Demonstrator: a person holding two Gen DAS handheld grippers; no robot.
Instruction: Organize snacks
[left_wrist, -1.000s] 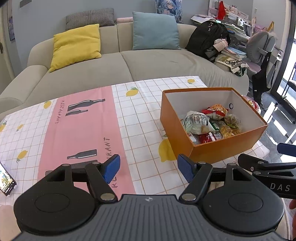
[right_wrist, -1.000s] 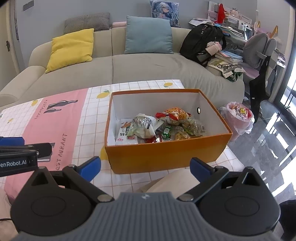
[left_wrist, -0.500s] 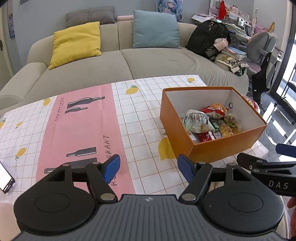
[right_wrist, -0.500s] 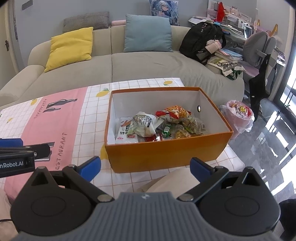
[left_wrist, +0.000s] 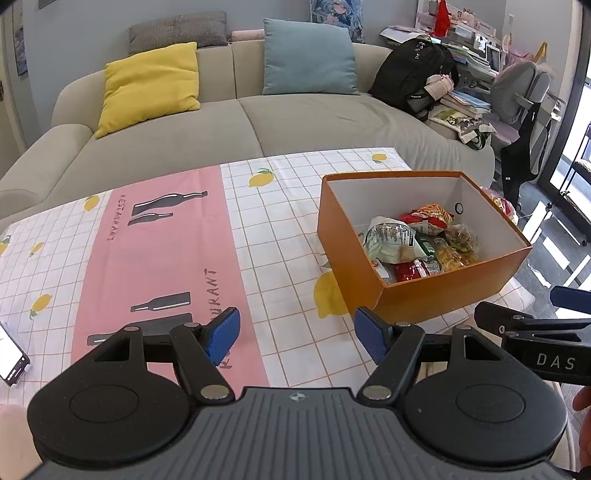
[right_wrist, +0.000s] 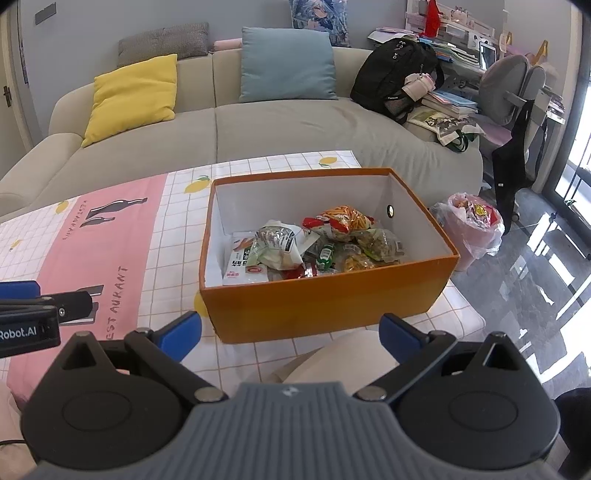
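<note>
Hovering apart, both grippers empty; snacks (right_wrist: 314, 243) fill orange box (right_wrist: 325, 306).

the left claw (left_wrist: 297, 334) has drawn back from the orange box (left_wrist: 436, 295); the phone (left_wrist: 11, 356) has slid nearly out of view.

Orange box (right_wrist: 325, 306), white inside, open-topped, upright near table's right edge. Snack packets (right_wrist: 314, 247) heaped loose on its floor: red, green, yellow, clear wrappers; one flat white packet (right_wrist: 242, 267) against left wall.
</note>
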